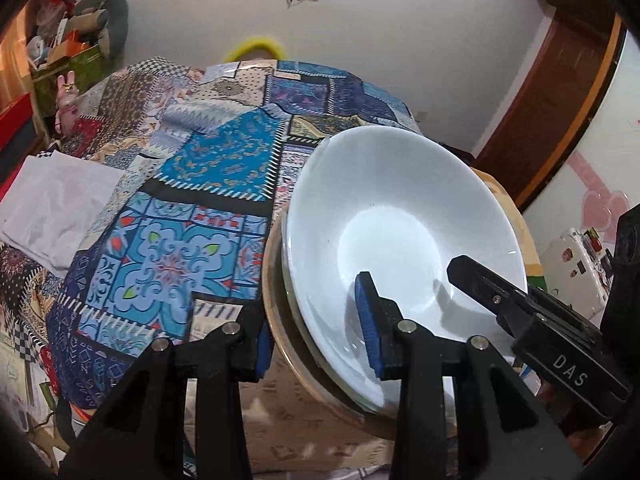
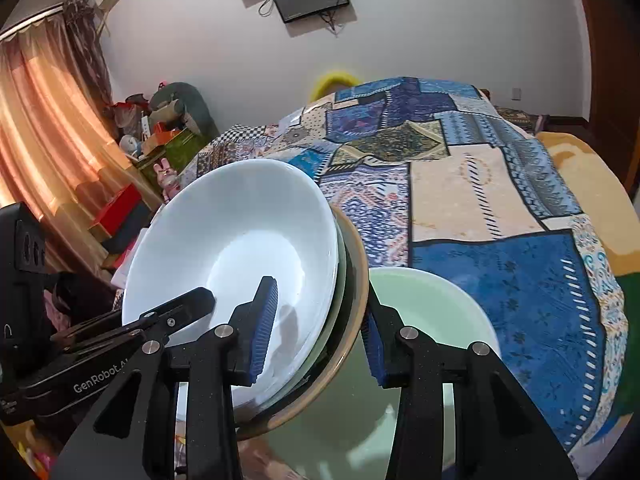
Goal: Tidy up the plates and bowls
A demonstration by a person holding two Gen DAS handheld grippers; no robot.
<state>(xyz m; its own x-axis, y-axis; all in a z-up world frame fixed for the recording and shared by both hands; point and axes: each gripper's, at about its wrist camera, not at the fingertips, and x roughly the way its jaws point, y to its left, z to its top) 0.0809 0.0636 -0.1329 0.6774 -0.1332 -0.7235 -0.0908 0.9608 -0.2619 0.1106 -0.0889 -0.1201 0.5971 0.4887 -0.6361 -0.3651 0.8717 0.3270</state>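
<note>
A stack of nested bowls hangs tilted over the bed: a white bowl (image 1: 400,208) (image 2: 240,220) on top, a tan outer bowl (image 1: 280,320) (image 2: 356,280) beneath. My left gripper (image 1: 314,332) is shut on the stack's rim, one blue pad inside the white bowl and the other outside the tan one. From the opposite side my right gripper (image 2: 318,338) is shut on the rim the same way. Each gripper's black finger shows in the other's view, its tip inside the white bowl. A pale green bowl (image 2: 432,312) lies just below and right of the stack.
A patchwork quilt (image 1: 192,184) (image 2: 500,208) covers the bed. A folded white cloth (image 1: 60,204) lies on its left part. Boxes and toys (image 2: 160,136) crowd the far left by the curtain (image 2: 48,128). A wooden door frame (image 1: 560,92) stands at the right.
</note>
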